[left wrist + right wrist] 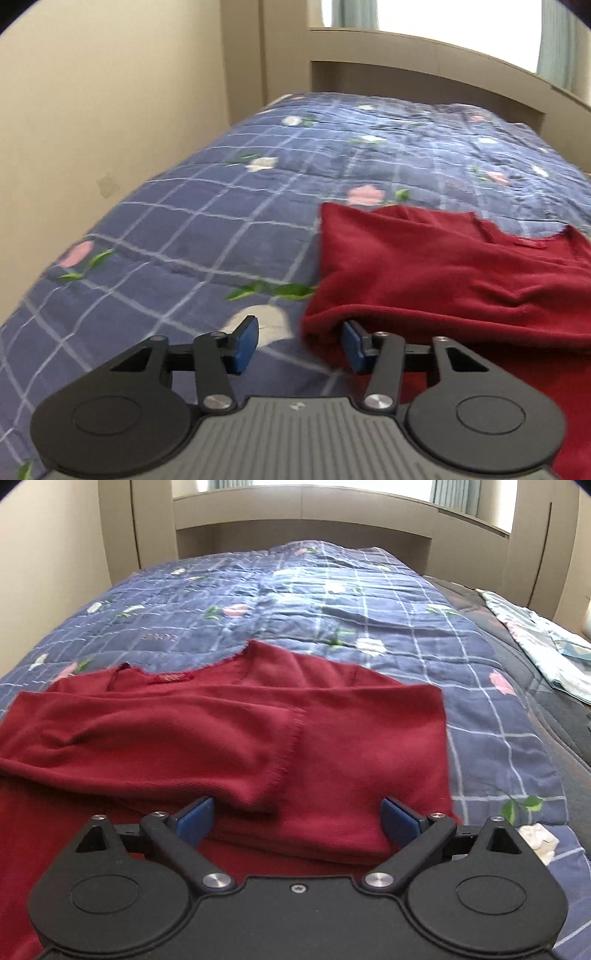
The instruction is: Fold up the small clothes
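red sweater (229, 734) lies part-folded on the checked quilt (332, 602), 1 sleeve laid across its body | my left gripper (299, 347) spread wide at the sweater's left edge, gripping nothing | my right gripper (297, 821) spread over the sweater's near hem, released

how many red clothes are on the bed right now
1. A single red sweater lies on the blue checked quilt, sleeves folded across its front, just ahead of the right tool; its left edge is beside the left tool. Anything outside both views can't be counted.
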Demonstrator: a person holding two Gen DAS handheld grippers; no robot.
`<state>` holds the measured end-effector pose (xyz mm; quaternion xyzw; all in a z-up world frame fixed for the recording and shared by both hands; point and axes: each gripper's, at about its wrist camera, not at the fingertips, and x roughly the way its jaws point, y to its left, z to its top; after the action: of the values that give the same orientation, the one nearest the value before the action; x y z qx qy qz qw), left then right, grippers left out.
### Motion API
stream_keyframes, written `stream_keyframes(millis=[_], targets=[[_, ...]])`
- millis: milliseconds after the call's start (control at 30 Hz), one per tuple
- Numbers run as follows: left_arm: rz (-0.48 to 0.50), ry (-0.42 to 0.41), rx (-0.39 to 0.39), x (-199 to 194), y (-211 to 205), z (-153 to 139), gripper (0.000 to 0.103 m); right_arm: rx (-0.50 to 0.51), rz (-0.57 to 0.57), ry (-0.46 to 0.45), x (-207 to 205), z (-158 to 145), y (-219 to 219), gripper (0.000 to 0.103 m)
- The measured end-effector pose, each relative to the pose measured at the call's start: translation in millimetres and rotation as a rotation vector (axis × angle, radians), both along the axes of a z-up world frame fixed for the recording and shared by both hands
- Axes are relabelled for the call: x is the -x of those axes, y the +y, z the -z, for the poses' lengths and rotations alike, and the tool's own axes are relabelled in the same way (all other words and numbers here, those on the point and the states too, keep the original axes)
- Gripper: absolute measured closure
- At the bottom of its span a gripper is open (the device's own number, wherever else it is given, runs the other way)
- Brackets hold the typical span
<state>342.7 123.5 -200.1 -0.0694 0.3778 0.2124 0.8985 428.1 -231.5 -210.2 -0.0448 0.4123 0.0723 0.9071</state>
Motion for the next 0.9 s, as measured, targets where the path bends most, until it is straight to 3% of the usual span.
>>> stream_keyframes(millis=[133, 333, 400, 467, 567, 700, 900], targets=[[-0.044, 0.058, 0.028, 5.9, 11.2, 10.8, 0.049, 0.026, 0.013, -0.007, 1.7, -0.2, -6.2, 0.007], [-0.115, 0.072, 0.046, 18.5, 21.6, 4.4, 0.045, 0.023, 0.004, -0.05, 11.7, -16.9, -12.3, 0.005], [-0.133, 0.063, 0.066, 24.2, 22.3, 0.5, 0.039, 0.013, -0.004, -0.085, 13.9, -24.3, -13.5, 0.001], [-0.153, 0.05, 0.066, 29.7, 20.0, -4.7, 0.024, 0.002, -0.019, -0.106, 10.3, -27.9, -11.8, 0.001], [-0.156, -0.019, 0.103, 39.7, 16.7, -13.7, 0.011, -0.004, -0.033, -0.076, -3.2, -22.5, -6.8, 0.001], [-0.118, -0.015, 0.148, 41.2, 5.1, -13.8, 0.009, 0.039, -0.036, 0.006, -12.1, -1.1, -4.8, 0.001], [-0.088, 0.023, 0.191, 60.7, -9.8, -18.3, 0.006, -0.018, -0.088, -0.031, 27.2, -19.2, -30.4, 0.001]])
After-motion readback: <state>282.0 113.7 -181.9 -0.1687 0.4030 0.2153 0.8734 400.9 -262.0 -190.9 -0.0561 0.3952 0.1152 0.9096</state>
